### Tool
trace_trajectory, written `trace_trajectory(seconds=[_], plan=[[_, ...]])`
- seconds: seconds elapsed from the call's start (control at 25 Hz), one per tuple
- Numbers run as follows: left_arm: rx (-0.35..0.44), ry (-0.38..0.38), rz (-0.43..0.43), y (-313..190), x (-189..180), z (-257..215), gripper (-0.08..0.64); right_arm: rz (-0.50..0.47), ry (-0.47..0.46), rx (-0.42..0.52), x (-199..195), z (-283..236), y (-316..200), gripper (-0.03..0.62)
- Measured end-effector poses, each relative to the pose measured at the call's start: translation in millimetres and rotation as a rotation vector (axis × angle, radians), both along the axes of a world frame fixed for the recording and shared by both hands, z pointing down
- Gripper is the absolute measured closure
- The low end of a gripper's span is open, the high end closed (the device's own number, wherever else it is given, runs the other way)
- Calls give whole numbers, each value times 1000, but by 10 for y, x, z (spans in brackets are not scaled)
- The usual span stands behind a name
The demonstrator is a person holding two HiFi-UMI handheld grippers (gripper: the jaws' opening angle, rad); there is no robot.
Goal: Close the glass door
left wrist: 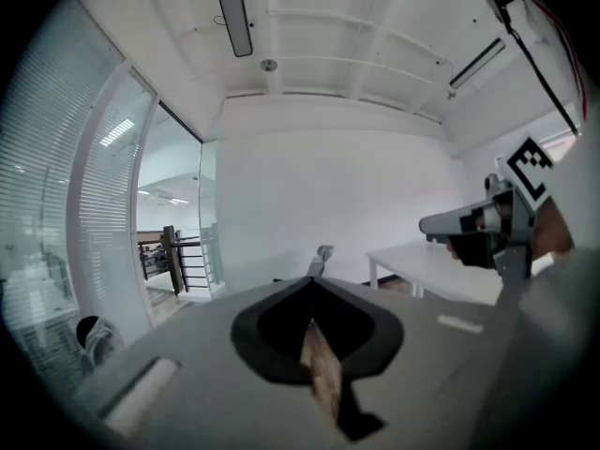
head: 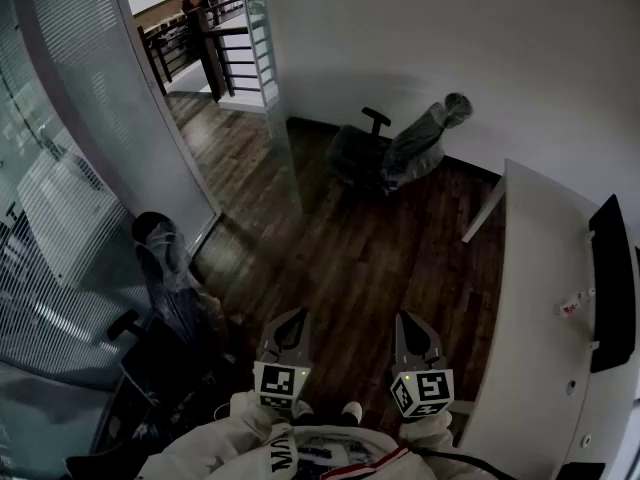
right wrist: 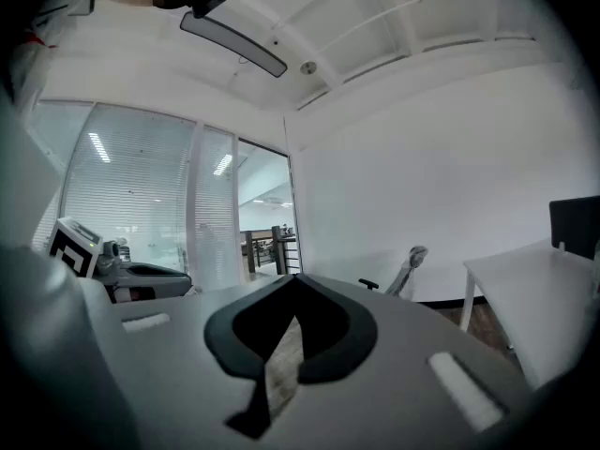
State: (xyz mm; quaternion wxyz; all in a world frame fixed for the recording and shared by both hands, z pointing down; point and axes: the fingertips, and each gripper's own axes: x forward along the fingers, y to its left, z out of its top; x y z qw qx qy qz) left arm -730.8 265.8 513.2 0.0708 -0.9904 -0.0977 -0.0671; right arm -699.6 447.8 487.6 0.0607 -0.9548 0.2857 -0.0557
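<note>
**Glass door stands open, both claws closed and empty**

The dark wood floor [head: 340, 258] fills most of my head view. A plain white wall [head: 450, 38] runs across 12 to 2 o'clock. A glass wall [head: 70, 198] with blinds covers the whole 9 o'clock side.

The glass door [head: 262, 48] is at about 11 o'clock. It is swung open beside the gap in the glass wall, and its clear panel reaches into the room. Through the gap I see lighter flooring and a dark railing [head: 195, 53].

A long white table [head: 530, 298] lies along 3 to 4 o'clock, with a black monitor [head: 612, 288] at its outer edge. At 12 o'clock, against the white wall, an office chair [head: 400, 153] sits wrapped in plastic film. A second wrapped chair [head: 170, 278] stands at 8 o'clock, close to the glass wall.

Both claws sit low at 6 o'clock, close to my body. The left claw [head: 288, 318] and the right claw [head: 412, 320] are side by side and point ahead into the room. Each claw's own view shows its jaws brought together with nothing between them. Both are well apart from the door, with bare floor in between. The right claw is near the table's edge.
</note>
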Motion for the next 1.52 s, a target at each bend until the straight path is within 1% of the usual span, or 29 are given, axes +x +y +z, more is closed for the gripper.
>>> trace_trajectory(seconds=[0.12,0.44,0.64,0.8,1.2,1.52], plan=[[1,26,-8,114,176,-64,558,1,8,5,135,-10,106,588],[8,45,0,321,300,-145,558,9,11,4,194,-15,311,588],[7,25,5,412,346,-57,558,36,11,74,228,-22,474,586],[11,29,5,505,398,-50,558,40,16,45,246,14,583,588],[11,33,28,711,392,-56,557,69,9,23,274,61,780,588],[1,29,39,717,599,0,558,72,-5,0,433,146,768,588]])
